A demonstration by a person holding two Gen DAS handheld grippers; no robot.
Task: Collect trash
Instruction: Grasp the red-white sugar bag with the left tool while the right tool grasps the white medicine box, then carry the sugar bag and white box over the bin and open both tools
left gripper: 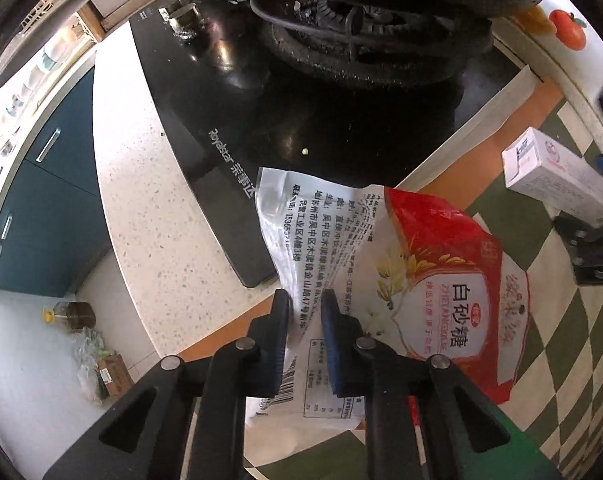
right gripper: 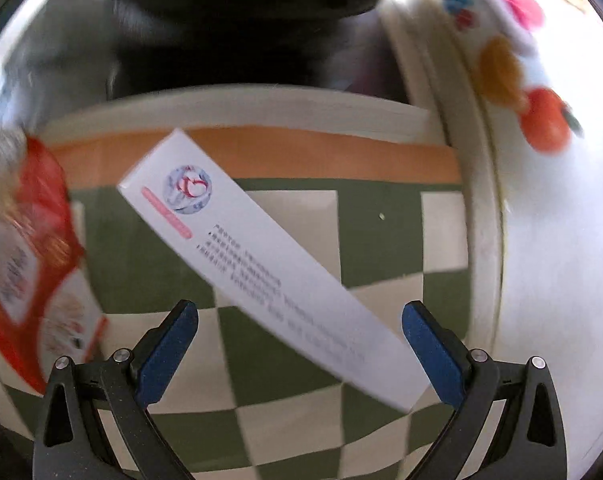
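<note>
My left gripper [left gripper: 304, 300] is shut on an empty red and white sugar bag [left gripper: 433, 272], pinching its printed white back and holding it above the checkered mat. The bag also shows blurred at the left edge of the right wrist view [right gripper: 33, 264]. A long white carton [right gripper: 261, 264] lies diagonally on the green and white checkered mat [right gripper: 149, 264]. My right gripper [right gripper: 299, 316] is open, its blue pads on either side of the carton's near end. The carton and the right gripper's black frame [left gripper: 593, 248] show at the right of the left wrist view, carton [left gripper: 557, 176].
A black gas stove [left gripper: 301, 112] with a burner and a pan above it stands behind the mat. The speckled counter [left gripper: 141, 184] runs left, with blue cabinets and floor below. A white wall with fruit stickers [right gripper: 545, 120] stands at the right.
</note>
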